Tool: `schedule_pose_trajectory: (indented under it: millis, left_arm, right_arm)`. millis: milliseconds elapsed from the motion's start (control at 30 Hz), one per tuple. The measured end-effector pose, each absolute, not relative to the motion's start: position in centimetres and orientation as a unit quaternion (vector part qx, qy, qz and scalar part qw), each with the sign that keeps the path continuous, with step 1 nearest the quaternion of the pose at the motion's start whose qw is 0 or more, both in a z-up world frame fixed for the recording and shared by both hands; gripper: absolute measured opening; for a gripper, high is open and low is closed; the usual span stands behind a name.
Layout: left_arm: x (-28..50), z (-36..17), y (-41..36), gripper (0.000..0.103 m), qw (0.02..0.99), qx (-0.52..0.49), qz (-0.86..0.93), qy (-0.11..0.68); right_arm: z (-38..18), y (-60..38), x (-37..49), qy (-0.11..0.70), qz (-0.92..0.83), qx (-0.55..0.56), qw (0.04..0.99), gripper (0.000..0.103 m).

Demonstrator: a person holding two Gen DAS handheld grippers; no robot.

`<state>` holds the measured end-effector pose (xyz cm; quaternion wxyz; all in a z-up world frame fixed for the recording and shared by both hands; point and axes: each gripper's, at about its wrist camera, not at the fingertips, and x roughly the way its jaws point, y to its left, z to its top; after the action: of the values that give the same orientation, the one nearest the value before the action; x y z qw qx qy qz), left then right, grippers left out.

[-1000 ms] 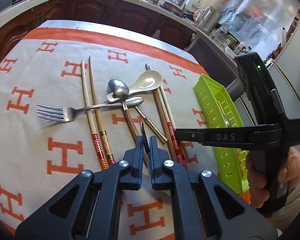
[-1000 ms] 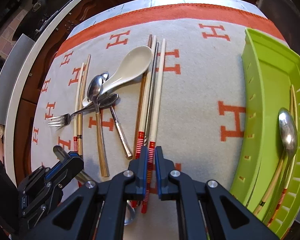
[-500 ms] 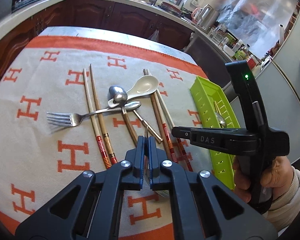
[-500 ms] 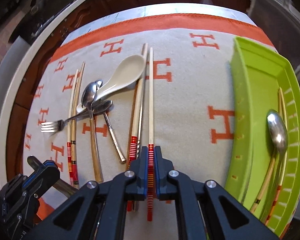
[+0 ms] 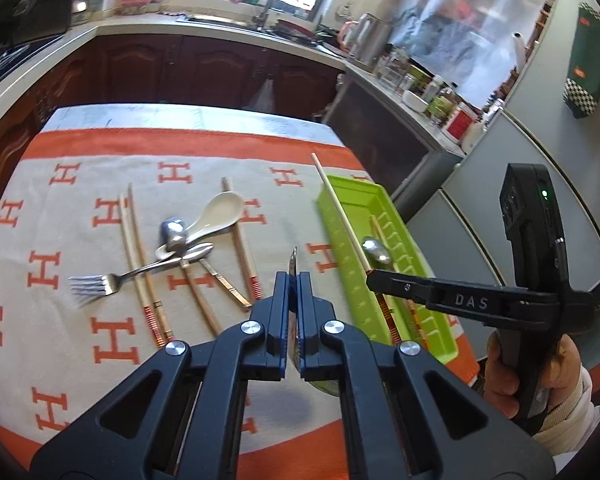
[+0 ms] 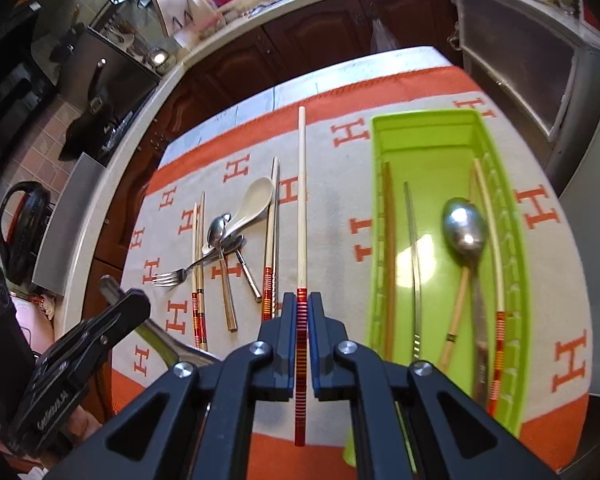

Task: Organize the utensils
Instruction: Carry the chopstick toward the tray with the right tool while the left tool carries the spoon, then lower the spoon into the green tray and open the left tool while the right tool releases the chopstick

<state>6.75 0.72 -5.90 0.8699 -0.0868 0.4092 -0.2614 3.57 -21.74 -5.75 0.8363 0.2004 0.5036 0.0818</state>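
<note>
Gripping a chopstick (image 6: 301, 200), the right gripper (image 6: 301, 312) hovers beside the tray (image 6: 424, 128).

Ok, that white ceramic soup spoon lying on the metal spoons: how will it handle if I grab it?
The white ceramic soup spoon looks glazed, so probably slippery. Resting on the metal spoons, it may rock or drag them. Likely brittle if dropped.
</note>
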Motion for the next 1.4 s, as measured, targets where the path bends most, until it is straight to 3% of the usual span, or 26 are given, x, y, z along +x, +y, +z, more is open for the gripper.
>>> schedule_pose_trajectory:
  millis: [333, 633, 833, 933, 1000, 1100, 1200, 1400]
  left_arm:
    - [6.3, -2.3, -9.6, 0.001, 0.855, -0.014, -0.331, 0.399]
    - [8.1, -7.3, -17.5, 0.001, 0.823, 0.075, -0.332, 0.455]
    - [8.4, -8.7, -18.2, 0.002, 0.818, 0.074, -0.321, 0.471]
    - [8.5, -8.4, -17.6, 0.013, 0.819, 0.071, -0.308, 0.479]
    - [8.5, -8.1, -16.8, 0.032, 0.824, 0.064, -0.296, 0.479]
    - [8.3, -7.3, -15.2, 0.05, 0.834, 0.048, -0.283, 0.471]
    - [8.1, -6.6, -13.7, 0.055, 0.84, 0.028, -0.274, 0.467]
    - [7.5, -5.5, -11.4, 0.055, 0.854, 0.008, -0.247, 0.458]
  right_arm:
    - [-6.5, -27.4, 0.3, 0.491, 0.021, 0.193, 0.85, 0.005]
    - [-10.3, -30.1, -0.2, 0.52, 0.016, 0.225, 0.824, 0.006]
    - [-10.5, -30.3, -0.4, 0.525, 0.011, 0.225, 0.821, 0.007]
    - [-10.1, -30.4, -0.7, 0.52, 0.01, 0.227, 0.823, 0.012]
    - [-9.8, -30.3, -0.9, 0.515, 0.011, 0.225, 0.827, 0.012]
    - [-9.3, -30.0, -1.2, 0.511, 0.015, 0.222, 0.831, 0.012]
    - [-9.1, -29.6, -1.3, 0.509, 0.017, 0.221, 0.832, 0.013]
    - [-8.5, -29.2, -1.5, 0.505, 0.013, 0.219, 0.835, 0.013]
